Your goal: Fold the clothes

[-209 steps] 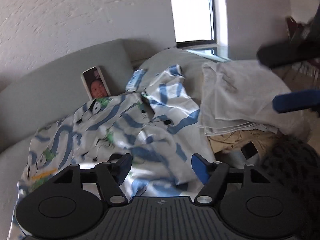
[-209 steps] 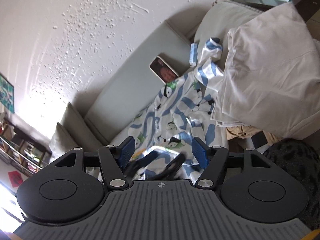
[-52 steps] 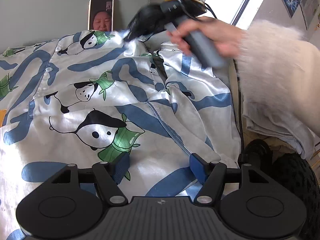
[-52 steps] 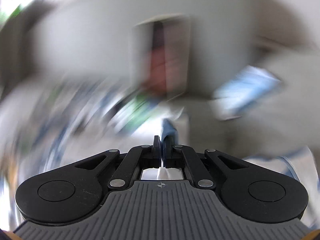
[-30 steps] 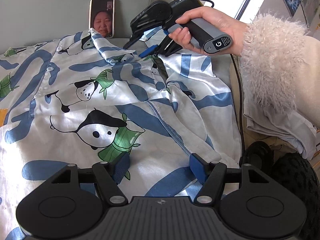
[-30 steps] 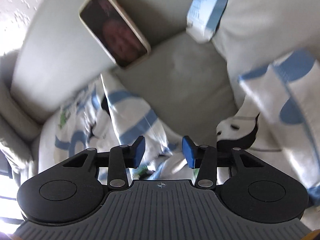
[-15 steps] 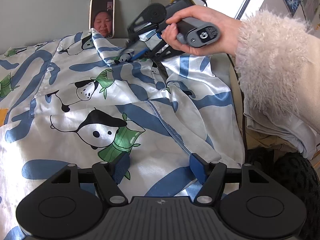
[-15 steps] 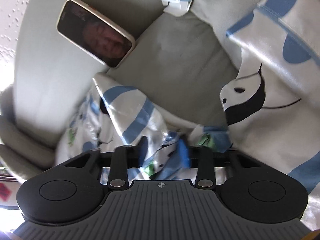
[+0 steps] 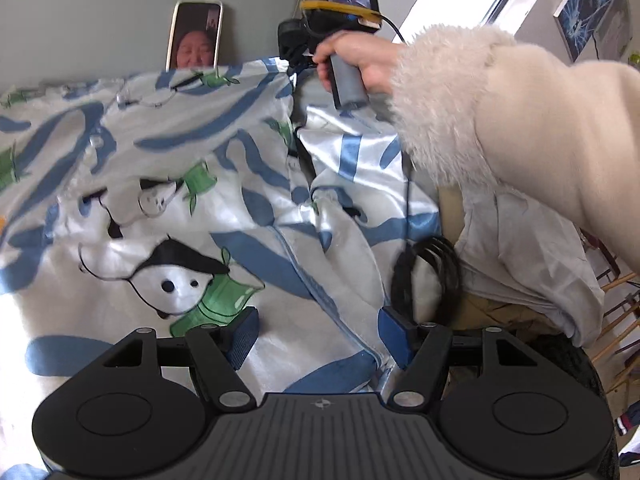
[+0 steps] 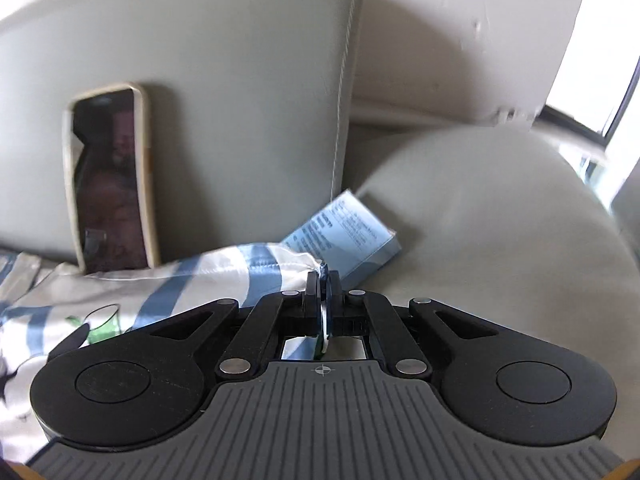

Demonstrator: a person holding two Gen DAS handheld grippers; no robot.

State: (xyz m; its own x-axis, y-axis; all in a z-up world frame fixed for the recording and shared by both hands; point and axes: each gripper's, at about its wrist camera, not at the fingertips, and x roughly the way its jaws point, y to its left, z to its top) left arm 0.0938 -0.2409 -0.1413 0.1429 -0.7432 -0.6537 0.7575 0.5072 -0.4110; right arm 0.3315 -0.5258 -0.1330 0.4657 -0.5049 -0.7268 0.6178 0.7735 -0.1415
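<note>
A white satin pyjama top (image 9: 192, 208) with blue stripes and panda prints lies spread over the grey sofa. My left gripper (image 9: 316, 334) hovers low over its near edge, open, with the blue-piped hem running between its fingers but not pinched. At the far end a hand in a fluffy cream sleeve (image 9: 500, 128) holds my right gripper (image 9: 294, 62), which lifts a corner of the top. In the right wrist view that gripper (image 10: 323, 280) is shut on the pyjama top (image 10: 224, 276), with cloth bunched between the pads.
A phone (image 9: 195, 34) leans on the sofa backrest (image 10: 224, 92). A blue packet (image 10: 344, 232) lies by a grey cushion (image 10: 480, 216). Folded pale clothes (image 9: 520, 260) and a coiled black cable (image 9: 428, 272) sit to the right of the top.
The right gripper closed on the top's far corner and lifted it, pulling the cloth up and taut. The left gripper stayed where it was, open.
</note>
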